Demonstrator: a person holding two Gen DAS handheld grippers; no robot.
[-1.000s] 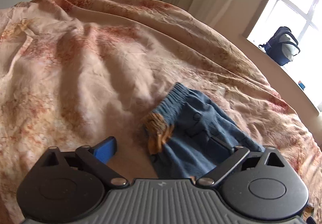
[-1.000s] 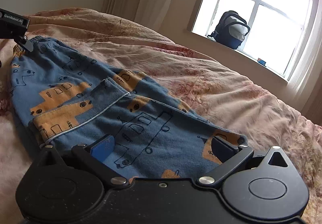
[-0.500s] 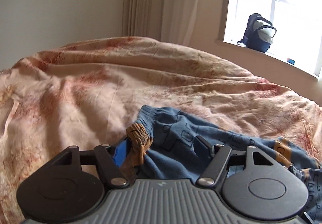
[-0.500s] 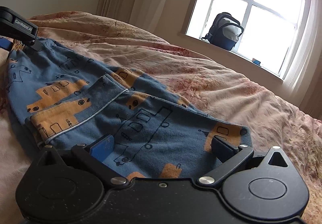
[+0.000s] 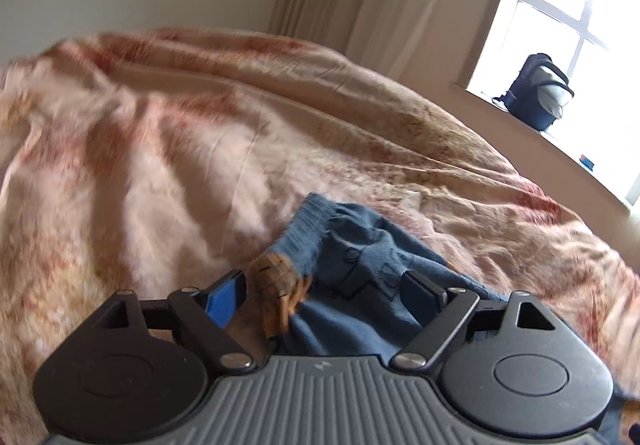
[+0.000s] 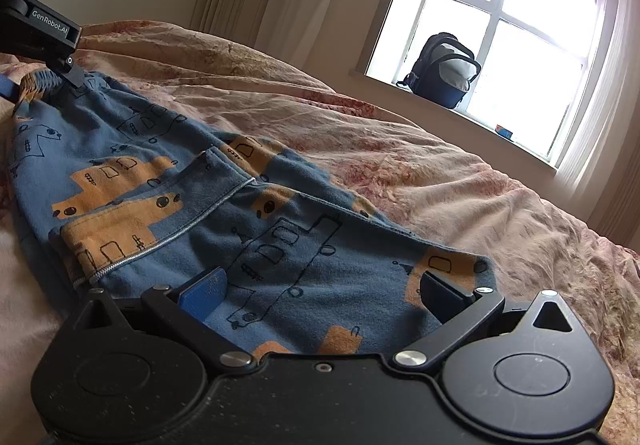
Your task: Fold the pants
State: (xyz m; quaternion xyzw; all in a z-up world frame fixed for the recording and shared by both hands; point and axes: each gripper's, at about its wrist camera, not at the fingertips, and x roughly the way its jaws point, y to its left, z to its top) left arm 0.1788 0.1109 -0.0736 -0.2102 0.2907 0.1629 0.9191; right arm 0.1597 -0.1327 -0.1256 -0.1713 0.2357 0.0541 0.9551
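I'm lining up the first fold: the blue fleece pants with orange vehicle prints (image 6: 224, 213) lie flat on the pink floral bedspread (image 5: 160, 149). My left gripper (image 5: 324, 293) is opening around their waistband, my right gripper (image 6: 324, 289) released astride the leg end; next, both must clamp cloth.

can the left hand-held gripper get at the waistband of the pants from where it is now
Probably yes. The left hand-held gripper is opening, and the waistband of the pants lies bunched between and just ahead of its fingers on the bedspread, with nothing covering it.
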